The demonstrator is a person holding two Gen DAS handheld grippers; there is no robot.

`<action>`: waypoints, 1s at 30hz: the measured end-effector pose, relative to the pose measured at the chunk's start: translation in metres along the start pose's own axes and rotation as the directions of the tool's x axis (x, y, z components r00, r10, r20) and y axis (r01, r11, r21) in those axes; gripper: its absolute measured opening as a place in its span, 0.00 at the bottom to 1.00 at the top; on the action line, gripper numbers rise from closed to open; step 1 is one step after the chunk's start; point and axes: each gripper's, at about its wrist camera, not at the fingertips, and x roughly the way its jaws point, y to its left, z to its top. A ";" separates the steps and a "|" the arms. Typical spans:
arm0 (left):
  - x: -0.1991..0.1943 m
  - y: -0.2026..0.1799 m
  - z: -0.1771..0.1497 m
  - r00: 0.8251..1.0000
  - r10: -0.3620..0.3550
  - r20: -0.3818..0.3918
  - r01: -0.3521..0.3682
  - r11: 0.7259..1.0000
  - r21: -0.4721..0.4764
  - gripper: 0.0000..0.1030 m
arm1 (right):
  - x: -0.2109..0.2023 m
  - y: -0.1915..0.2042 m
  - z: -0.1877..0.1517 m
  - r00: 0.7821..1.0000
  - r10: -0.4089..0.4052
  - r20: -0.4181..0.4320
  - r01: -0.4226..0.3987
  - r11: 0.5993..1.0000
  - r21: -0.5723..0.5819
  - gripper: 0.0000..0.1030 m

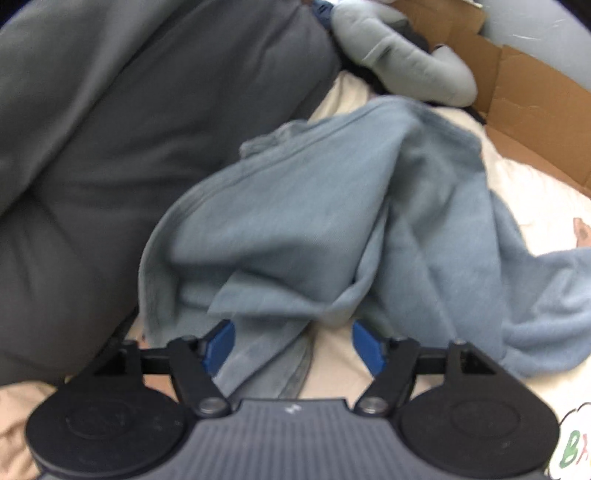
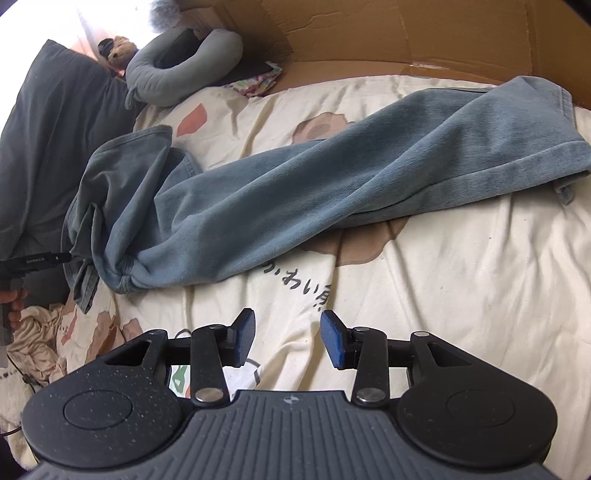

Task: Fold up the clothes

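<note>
A blue-grey pair of trousers (image 2: 332, 177) lies stretched across the cream printed bedspread (image 2: 461, 295), with one end bunched at the left. In the left wrist view the same garment (image 1: 332, 221) is heaped close in front. My left gripper (image 1: 293, 347) stands open and wide, and a fold of the cloth hangs loosely between its blue pads (image 1: 219, 347) without being pinched. My right gripper (image 2: 288, 339) hovers open over bare bedspread, short of the trousers, with nothing between its fingers.
A dark grey pillow (image 1: 110, 166) fills the left side. A grey neck pillow (image 2: 177, 70) and a soft toy (image 2: 120, 55) lie at the far corner. Cardboard (image 2: 406, 33) walls the far edge. A person's hand (image 2: 14, 308) shows at the left edge.
</note>
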 end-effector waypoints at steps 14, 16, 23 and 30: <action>0.030 0.021 -0.062 0.997 0.055 -0.053 -0.059 0.995 -0.078 0.80 | 0.007 0.018 -0.008 0.999 0.018 -0.033 -0.021 0.997 -0.075 0.69; 0.037 0.023 -0.067 0.996 0.070 -0.052 -0.074 0.994 -0.085 0.80 | 0.009 0.018 -0.010 0.999 0.016 -0.039 -0.019 0.997 -0.074 0.69; 0.050 0.035 -0.073 0.999 0.026 0.038 -0.019 0.984 -0.176 0.66 | 0.012 0.020 -0.017 0.998 0.011 -0.055 -0.015 0.997 -0.071 0.69; 0.035 0.024 -0.074 0.995 0.010 0.098 0.002 0.993 -0.120 0.11 | 0.013 0.021 -0.016 0.999 0.016 -0.051 -0.020 0.998 -0.065 0.69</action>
